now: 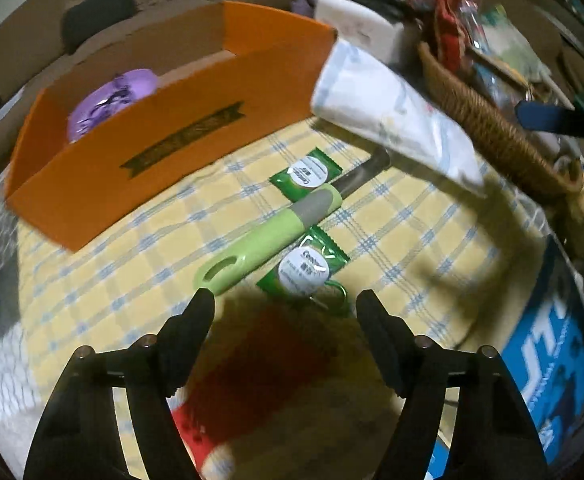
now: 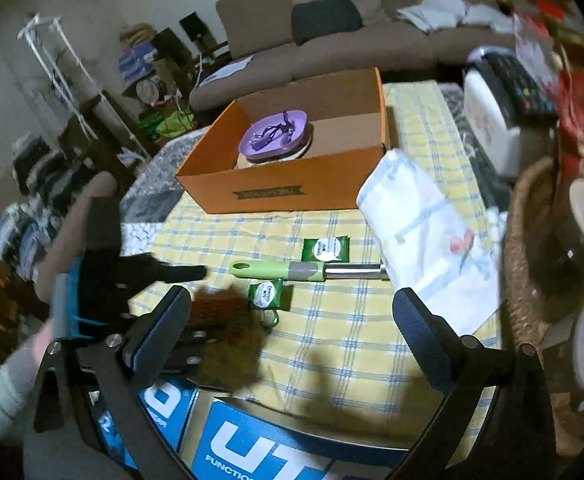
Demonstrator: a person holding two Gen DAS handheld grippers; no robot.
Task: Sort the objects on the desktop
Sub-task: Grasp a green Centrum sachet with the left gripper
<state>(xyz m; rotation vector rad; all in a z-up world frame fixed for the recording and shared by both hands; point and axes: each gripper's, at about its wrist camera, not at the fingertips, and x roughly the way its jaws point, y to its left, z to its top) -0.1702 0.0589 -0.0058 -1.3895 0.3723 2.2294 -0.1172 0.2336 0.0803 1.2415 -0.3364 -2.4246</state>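
On the yellow checked cloth (image 1: 103,292) lies a green-handled kitchen tool (image 1: 267,236) (image 2: 275,270). One green wipe packet (image 1: 306,174) (image 2: 326,250) rests on each side of it, the nearer packet (image 1: 304,270) (image 2: 267,294) beside a small green clip (image 1: 336,294). My left gripper (image 1: 285,300) (image 2: 207,308) stands open just short of the tool's handle end, over a dark red ridged thing (image 1: 259,360) (image 2: 219,312) in its shadow. My right gripper (image 2: 292,296) is open and empty, above the cloth's near side. An orange box (image 1: 151,148) (image 2: 292,196) holds a purple dish (image 1: 111,100) (image 2: 275,134).
A folded white cloth (image 1: 392,116) (image 2: 424,232) covers the tool's metal end. A woven basket (image 1: 504,132) (image 2: 528,248) of clutter stands at the right, and a white appliance (image 2: 492,128) behind it. Blue printed boxes (image 1: 548,360) (image 2: 251,452) line the near edge. A sofa is beyond the table.
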